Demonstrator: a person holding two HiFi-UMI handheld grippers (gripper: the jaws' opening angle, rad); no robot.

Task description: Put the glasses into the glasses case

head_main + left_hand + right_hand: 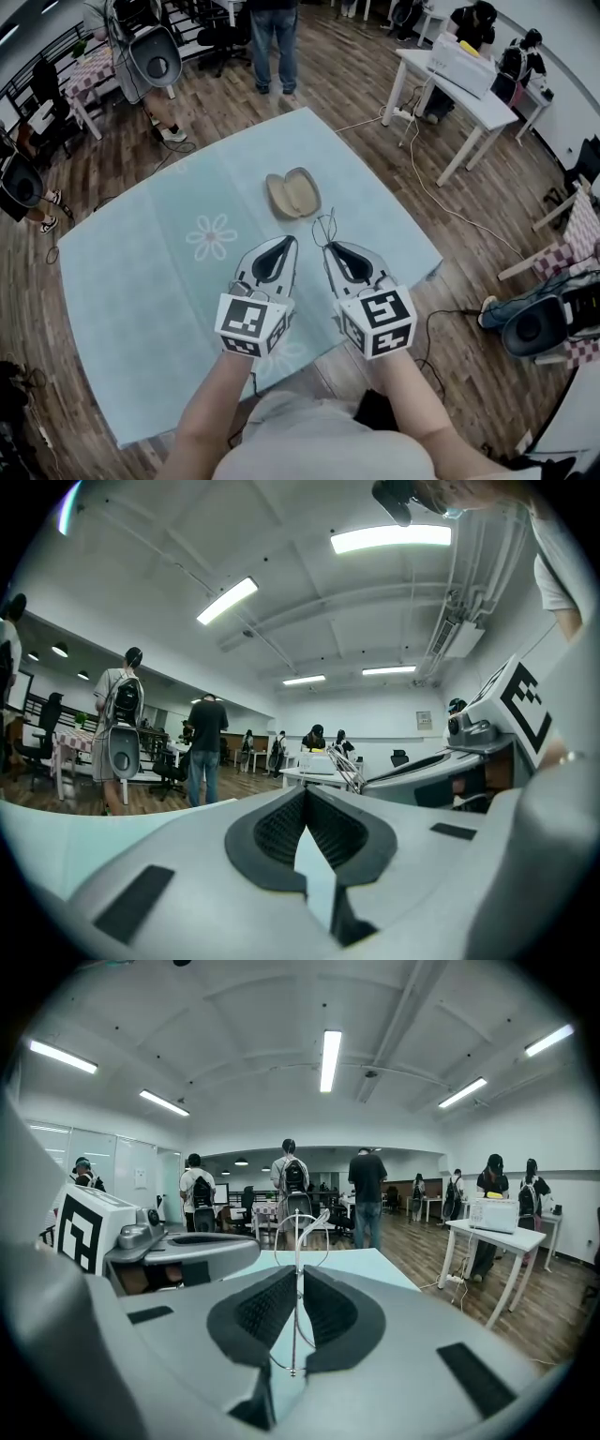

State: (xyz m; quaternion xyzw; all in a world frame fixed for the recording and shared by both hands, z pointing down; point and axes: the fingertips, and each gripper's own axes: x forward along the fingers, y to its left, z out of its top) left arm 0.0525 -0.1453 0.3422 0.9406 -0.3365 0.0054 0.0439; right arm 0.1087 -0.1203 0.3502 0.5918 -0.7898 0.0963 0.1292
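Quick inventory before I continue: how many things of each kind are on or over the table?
glasses case: 1
glasses: 1
hand-held grippers: 2, the left hand-held gripper and the right hand-held gripper
Total: 4

Two grippers, same build. Left gripper (pixel 290 240) and right gripper (pixel 328 247): smooth pale grey moulded shells, broad at the rear and narrowing toward the tips. Black pads (pixel 272 834) line the jaws' inner faces, ribbed in fine rows, with a dark rim around them. Flat dark rectangular insets (pixel 136 904) sit in the shell on either side. Each gripper carries a white cube at the rear, left cube (pixel 251 323) and right cube (pixel 378 321), with black square markers on every visible face. Person wears a pale grey top (pixel 319 439); short white sleeve (pixel 555 569), forearms bare.
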